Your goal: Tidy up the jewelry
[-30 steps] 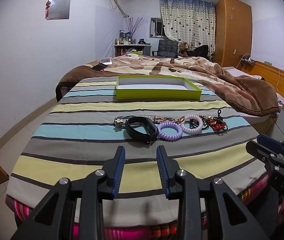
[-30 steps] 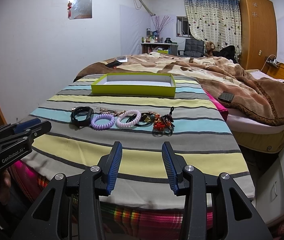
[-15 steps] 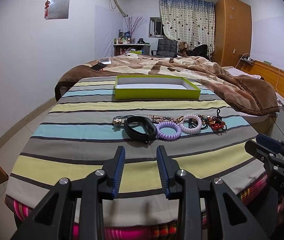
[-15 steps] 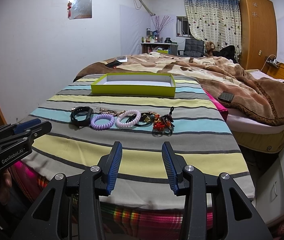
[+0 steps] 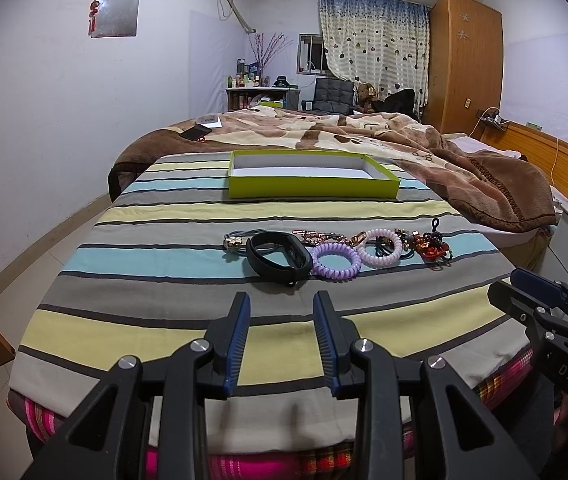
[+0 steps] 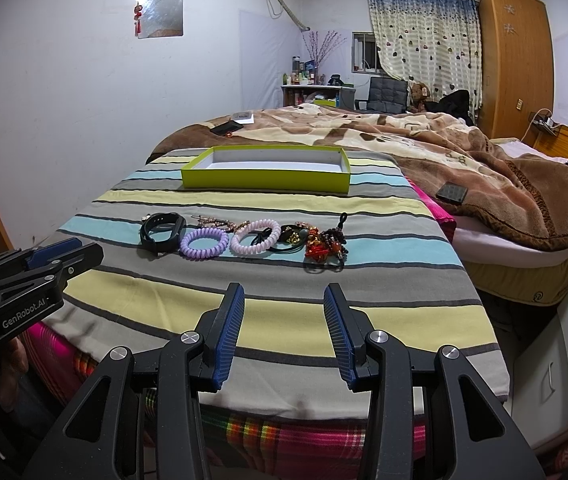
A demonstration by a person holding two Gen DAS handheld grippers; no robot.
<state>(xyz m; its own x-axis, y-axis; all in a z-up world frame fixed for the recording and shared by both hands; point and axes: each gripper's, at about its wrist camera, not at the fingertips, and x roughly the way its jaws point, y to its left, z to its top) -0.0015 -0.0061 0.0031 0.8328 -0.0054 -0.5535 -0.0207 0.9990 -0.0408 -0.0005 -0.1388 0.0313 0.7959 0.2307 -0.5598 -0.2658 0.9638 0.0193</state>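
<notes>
A row of jewelry lies on the striped cloth: a black band (image 5: 278, 257) (image 6: 162, 232), a purple coil ring (image 5: 335, 262) (image 6: 204, 242), a pink coil ring (image 5: 382, 247) (image 6: 257, 237), gold clips (image 5: 318, 236), a dark hair tie (image 6: 294, 237) and a red beaded charm (image 5: 430, 245) (image 6: 324, 248). A lime-green box (image 5: 313, 187) (image 6: 266, 179) stands open behind them. My left gripper (image 5: 282, 310) and my right gripper (image 6: 284, 300) are both open and empty, hovering over the near edge, well short of the row.
A brown blanket (image 6: 484, 168) covers the bed beyond and to the right, with a phone (image 5: 195, 133) and a dark wallet (image 6: 451, 192) on it. White drawers (image 6: 564, 360) stand at the right. The table drops off at the front edge (image 5: 275, 436).
The left wrist view has shifted very slightly; both grippers stay open and nothing on the table has moved.
</notes>
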